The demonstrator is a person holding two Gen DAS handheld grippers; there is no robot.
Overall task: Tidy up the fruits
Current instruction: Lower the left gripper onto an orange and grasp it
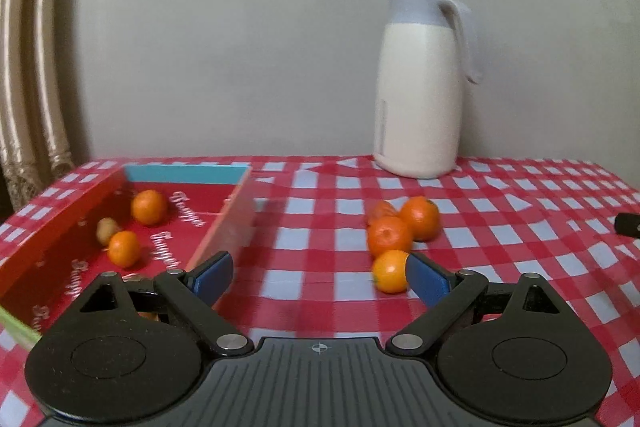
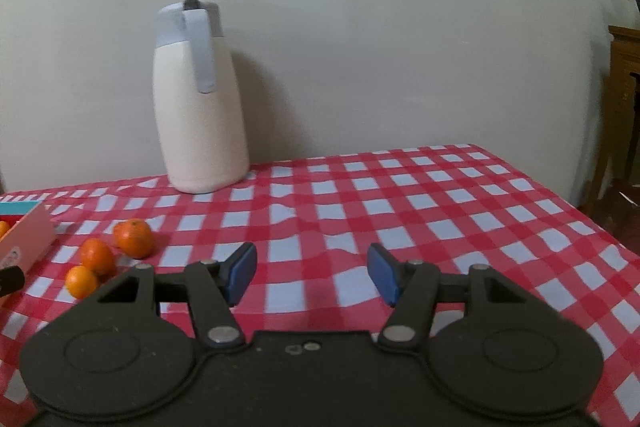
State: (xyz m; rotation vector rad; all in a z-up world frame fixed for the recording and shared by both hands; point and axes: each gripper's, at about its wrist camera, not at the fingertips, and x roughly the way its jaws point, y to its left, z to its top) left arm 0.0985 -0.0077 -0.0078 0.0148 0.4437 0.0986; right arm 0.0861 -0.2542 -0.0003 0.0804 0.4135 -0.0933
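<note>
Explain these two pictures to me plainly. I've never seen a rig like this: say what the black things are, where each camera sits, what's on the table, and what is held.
A person holds a two-finger gripper in each hand, each with a camera looking along its blue-padded fingers. One picture looks past the left gripper, the other past the right gripper. Both are open and hold nothing. On the checked tablecloth stand a white jug and a red box holding two oranges and a small brownish fruit. At least four loose oranges lie beside the box.
</note>
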